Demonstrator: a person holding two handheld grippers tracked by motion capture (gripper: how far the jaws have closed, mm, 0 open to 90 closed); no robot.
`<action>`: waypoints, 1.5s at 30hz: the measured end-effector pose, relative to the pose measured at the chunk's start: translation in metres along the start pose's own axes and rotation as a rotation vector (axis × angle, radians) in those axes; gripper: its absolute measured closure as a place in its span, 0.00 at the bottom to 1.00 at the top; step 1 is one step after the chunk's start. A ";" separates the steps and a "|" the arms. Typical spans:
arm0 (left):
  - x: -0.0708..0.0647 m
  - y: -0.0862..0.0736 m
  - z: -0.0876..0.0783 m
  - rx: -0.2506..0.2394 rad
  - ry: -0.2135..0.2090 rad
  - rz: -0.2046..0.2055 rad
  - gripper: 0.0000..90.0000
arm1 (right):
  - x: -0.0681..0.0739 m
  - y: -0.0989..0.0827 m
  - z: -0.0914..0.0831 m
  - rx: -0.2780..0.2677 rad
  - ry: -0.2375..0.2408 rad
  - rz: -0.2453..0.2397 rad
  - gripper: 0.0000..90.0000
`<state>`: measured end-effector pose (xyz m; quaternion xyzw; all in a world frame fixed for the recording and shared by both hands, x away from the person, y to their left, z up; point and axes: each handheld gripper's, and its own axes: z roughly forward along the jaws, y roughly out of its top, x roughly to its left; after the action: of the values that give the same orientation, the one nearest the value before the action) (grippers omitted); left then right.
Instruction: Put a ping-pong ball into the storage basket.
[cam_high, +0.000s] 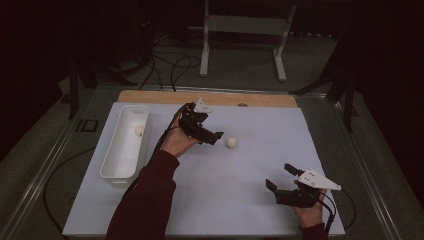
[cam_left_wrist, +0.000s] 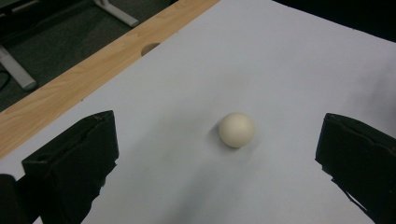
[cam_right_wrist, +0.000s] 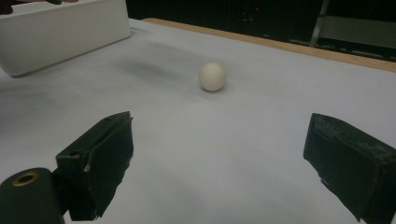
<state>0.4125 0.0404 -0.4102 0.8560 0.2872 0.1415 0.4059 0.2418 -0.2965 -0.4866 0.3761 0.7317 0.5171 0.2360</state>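
A cream ball (cam_high: 230, 142) lies on the white mat (cam_high: 250, 165) near its middle. My left gripper (cam_high: 212, 128) hovers just left of that ball, open, jaws pointing at it. In the left gripper view the ball (cam_left_wrist: 237, 129) sits on the mat ahead of the wide-apart jaws of the left gripper (cam_left_wrist: 217, 138), untouched. My right gripper (cam_high: 279, 176) is low at the near right, open and empty. The right gripper view has the ball (cam_right_wrist: 213, 76) well ahead of the right gripper (cam_right_wrist: 219, 135). A second cream ball (cam_high: 139, 131) rests inside the white bin (cam_high: 116, 165).
The long white bin (cam_right_wrist: 60, 32) stands along the mat's left side. A wooden strip (cam_high: 207, 98) with a small hole (cam_left_wrist: 150, 48) borders the far edge. Behind the table are a metal stand (cam_high: 245, 25) and cables (cam_high: 170, 65) on the floor.
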 end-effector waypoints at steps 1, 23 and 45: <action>-0.001 0.001 0.001 0.000 -0.002 0.000 0.00 | 0.000 0.000 0.000 0.000 0.000 0.000 0.09; -0.012 0.010 0.027 0.022 -0.025 0.015 0.00 | 0.000 0.000 0.000 0.000 0.003 0.005 0.09; -0.014 0.006 0.054 0.042 -0.039 -0.007 0.00 | -0.001 0.001 0.001 -0.009 0.008 0.008 0.09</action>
<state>0.4296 -0.0040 -0.4394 0.8659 0.2850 0.1174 0.3938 0.2429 -0.2967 -0.4860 0.3759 0.7289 0.5227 0.2327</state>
